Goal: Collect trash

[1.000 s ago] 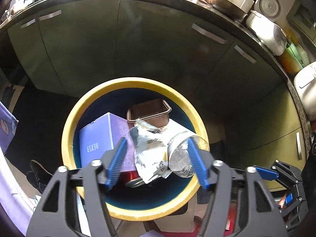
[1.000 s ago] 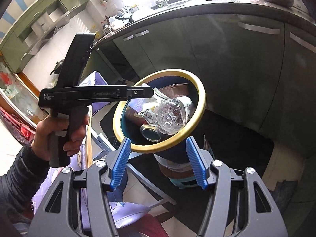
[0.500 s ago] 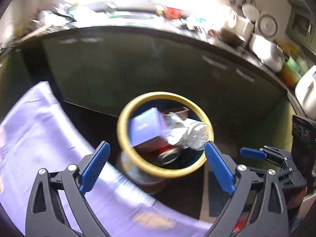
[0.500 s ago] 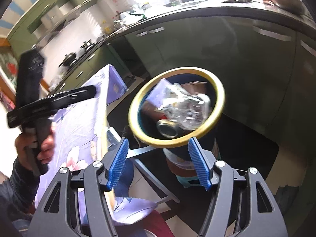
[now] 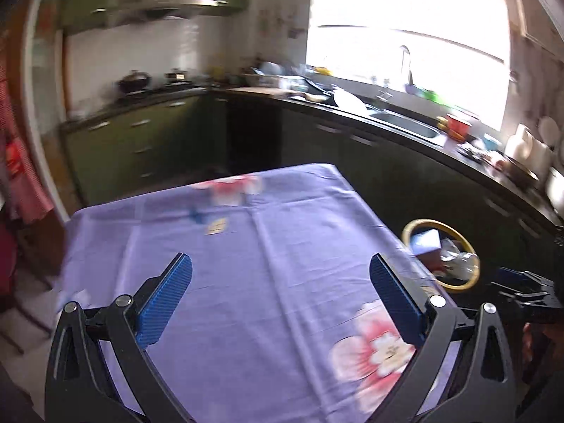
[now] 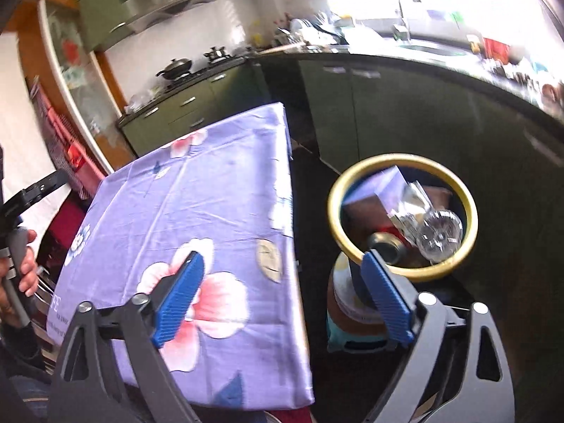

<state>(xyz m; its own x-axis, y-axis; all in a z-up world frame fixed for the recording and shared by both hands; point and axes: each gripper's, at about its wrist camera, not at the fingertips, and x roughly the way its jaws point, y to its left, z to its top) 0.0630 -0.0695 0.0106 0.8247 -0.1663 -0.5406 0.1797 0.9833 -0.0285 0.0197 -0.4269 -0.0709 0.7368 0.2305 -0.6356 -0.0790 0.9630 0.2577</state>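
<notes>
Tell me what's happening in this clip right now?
A person holds a gripper in each hand, clearing trash. The left gripper is open and empty over the purple floral tablecloth. The right gripper is opening, nothing between its jaws, near the table's edge. Beside the table, the yellow-rimmed bin already holds a clear plastic bottle, a can and a purple box.

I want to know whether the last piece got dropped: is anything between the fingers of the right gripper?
No, the right gripper is opening with nothing between its fingers; the bottle lies in the bin.
</notes>
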